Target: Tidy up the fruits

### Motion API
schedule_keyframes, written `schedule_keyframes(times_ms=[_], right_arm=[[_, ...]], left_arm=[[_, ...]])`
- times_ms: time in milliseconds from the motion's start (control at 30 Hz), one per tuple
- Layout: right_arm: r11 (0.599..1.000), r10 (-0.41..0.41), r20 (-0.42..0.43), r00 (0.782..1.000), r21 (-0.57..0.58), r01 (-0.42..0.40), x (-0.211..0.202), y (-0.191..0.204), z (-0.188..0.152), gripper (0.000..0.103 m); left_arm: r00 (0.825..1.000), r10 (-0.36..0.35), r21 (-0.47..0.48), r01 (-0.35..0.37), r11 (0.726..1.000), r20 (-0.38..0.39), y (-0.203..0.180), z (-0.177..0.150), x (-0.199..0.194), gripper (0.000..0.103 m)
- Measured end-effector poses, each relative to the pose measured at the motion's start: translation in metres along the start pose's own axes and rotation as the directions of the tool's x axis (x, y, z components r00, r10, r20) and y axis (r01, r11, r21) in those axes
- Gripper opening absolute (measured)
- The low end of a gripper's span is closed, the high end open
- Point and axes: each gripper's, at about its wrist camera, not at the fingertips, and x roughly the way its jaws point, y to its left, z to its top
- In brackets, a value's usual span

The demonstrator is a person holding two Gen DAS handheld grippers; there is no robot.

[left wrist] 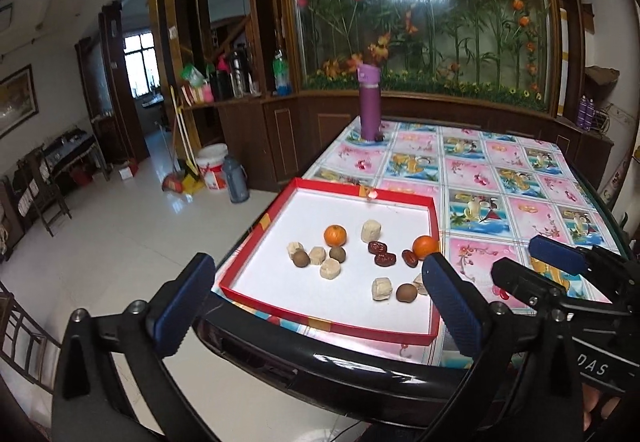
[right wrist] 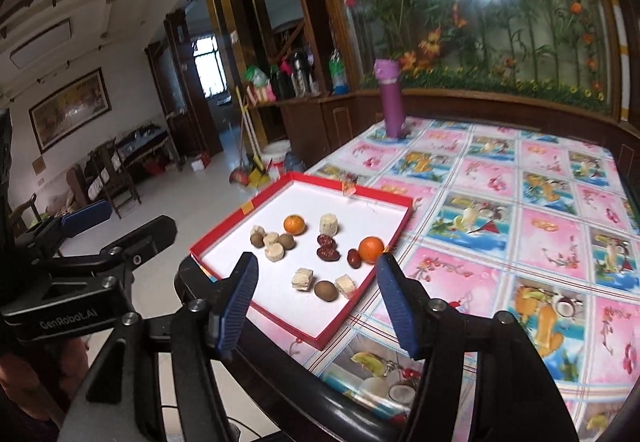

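Both empty and spread: left hand-held gripper [left wrist: 316,296], right hand-held gripper [right wrist: 316,292]. Fruits look grouped in the red tray [left wrist: 256,228]; probably finished.

The right gripper [right wrist: 316,300] hangs with jaws apart above the near table edge [right wrist: 280,358]; ahead, a red tray [right wrist: 320,338] holds two oranges [right wrist: 294,224], dates and nuts.

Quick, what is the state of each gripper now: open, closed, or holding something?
Left gripper: open, holding nothing.
Right gripper: open, holding nothing.
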Motion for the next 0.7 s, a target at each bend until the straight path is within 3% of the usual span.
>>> schedule_keyframes(times_ms=[200, 267, 400, 700], right_arm=[[0.998, -0.061, 0.06, 0.996, -0.005, 0.061, -0.029, 0.0, -0.014, 0.073], [0.997, -0.082, 0.085, 0.993, -0.001, 0.083, -0.037, -0.003, -0.018, 0.078], [0.994, -0.111, 0.118, 0.987, 0.012, 0.11, -0.041, -0.014, -0.017, 0.079], [0.988, -0.146, 0.142, 0.979, 0.069, 0.137, -0.009, -0.055, 0.023, 0.079]], left_arm=[[0.996, 0.022, 0.007, -0.023, 1.0, 0.084, -0.003, -0.005, -0.035, 0.103], [0.995, -0.004, 0.01, 0.003, 1.0, 0.095, -0.005, -0.008, -0.041, 0.103], [0.986, -0.063, 0.026, 0.06, 0.998, 0.153, -0.007, -0.011, -0.05, 0.103], [0.963, -0.171, -0.008, 0.176, 0.984, 0.208, -0.023, 0.038, -0.025, 0.103]])
